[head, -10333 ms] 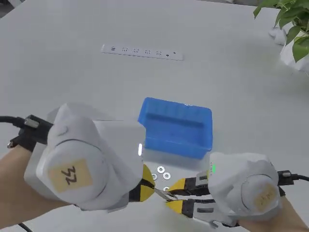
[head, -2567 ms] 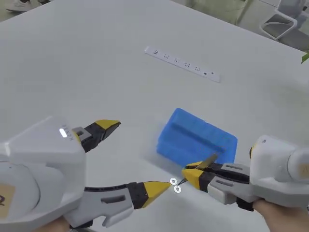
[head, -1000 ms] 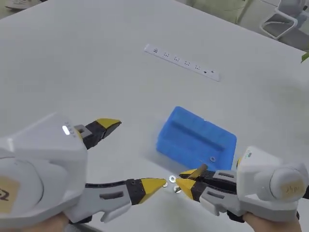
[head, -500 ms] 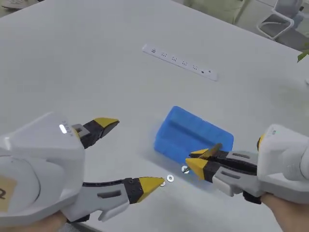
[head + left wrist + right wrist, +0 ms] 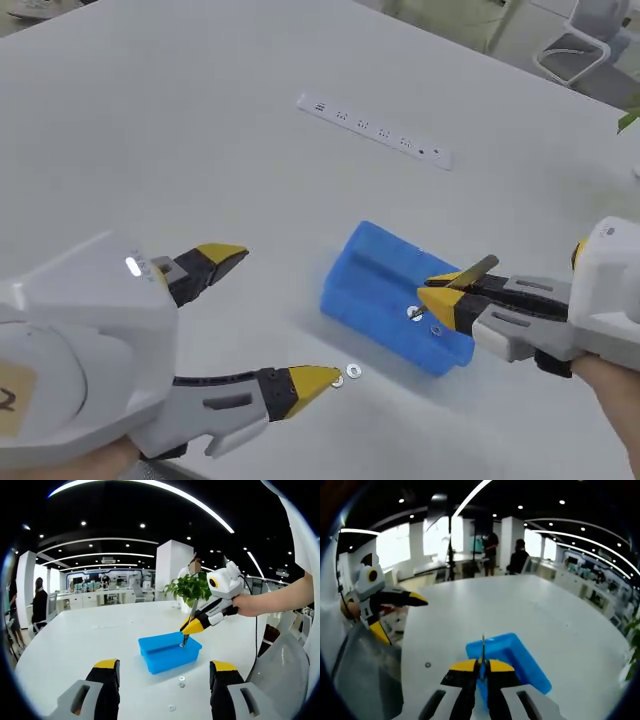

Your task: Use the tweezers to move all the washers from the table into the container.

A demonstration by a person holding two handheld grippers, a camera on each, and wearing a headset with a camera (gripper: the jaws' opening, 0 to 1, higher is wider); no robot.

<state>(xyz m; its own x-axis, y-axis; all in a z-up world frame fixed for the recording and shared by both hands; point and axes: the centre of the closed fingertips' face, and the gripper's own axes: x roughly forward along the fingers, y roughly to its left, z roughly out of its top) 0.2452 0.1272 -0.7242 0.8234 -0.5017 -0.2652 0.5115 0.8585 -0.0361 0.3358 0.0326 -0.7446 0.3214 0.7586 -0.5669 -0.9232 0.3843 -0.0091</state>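
The right gripper is squeezed narrow on the tweezers, whose rear end sticks out toward 2 o'clock in the head view. Their point reaches toward 8 o'clock and carries a washer just above the inside of the blue container. A second ring lies in the container, just beside the gripper's lower tip.

From the container's 7 o'clock corner, loose washers lie on the white table, close to the lower yellow tip of the left gripper. That gripper is spread wide and holds nothing. In the left gripper view three washers lie between its jaws, in front of the container. A power strip lies at the container's 12 o'clock, well apart.
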